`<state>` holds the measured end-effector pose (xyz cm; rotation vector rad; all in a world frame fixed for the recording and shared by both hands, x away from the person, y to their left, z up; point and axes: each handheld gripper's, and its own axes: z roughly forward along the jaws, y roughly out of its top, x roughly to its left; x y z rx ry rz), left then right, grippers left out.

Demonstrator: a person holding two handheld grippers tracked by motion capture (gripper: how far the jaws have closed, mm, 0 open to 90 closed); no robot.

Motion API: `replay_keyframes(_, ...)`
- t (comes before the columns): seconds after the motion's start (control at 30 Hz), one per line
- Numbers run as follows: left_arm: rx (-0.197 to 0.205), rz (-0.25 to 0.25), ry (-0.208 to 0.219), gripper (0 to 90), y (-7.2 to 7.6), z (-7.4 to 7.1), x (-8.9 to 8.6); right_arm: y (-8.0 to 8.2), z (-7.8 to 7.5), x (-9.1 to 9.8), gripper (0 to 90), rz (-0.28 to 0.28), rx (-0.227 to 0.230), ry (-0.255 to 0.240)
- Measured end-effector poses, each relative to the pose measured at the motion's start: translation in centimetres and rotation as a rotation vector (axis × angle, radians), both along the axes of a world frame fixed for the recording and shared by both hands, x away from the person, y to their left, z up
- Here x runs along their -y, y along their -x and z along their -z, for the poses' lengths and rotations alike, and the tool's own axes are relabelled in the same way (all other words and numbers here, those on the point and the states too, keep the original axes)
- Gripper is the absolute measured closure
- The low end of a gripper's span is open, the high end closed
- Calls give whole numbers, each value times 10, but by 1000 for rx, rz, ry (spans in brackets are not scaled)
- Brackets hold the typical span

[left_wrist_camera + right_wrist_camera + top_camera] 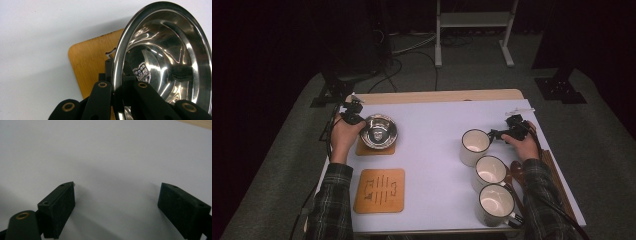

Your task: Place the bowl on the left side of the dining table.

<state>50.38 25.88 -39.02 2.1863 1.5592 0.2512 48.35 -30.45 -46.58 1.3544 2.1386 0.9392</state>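
A shiny steel bowl sits on a wooden coaster at the table's left. My left gripper is at the bowl's left edge. In the left gripper view the bowl looms close over the coaster. My left gripper is shut on its rim, one jaw outside the wall and one inside. My right gripper hovers at the right, just beside the farthest white mug. In the right gripper view it stands open over bare white table, nothing between the jaws.
Two more white mugs line up toward the front right. A second wooden coaster with a cut pattern lies at the front left. Brown wooden utensils lie along the right edge of the white table.
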Motion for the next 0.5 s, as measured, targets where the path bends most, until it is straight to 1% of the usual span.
replay_keyframes(0.07, -1, -5, 1, 876, 0, 0, 0, 0, 0, 0, 129, 0, 0, 0)
replay_keyframes(0.37, -25, -15, -35, 853, -1, 5, 0, 0, 0, 0, 129, 1, 0, 0)
replay_keyframes(0.5, -31, -12, -30, 848, -1, 6, -2, 0, 0, 0, 128, 1, 1, 1)
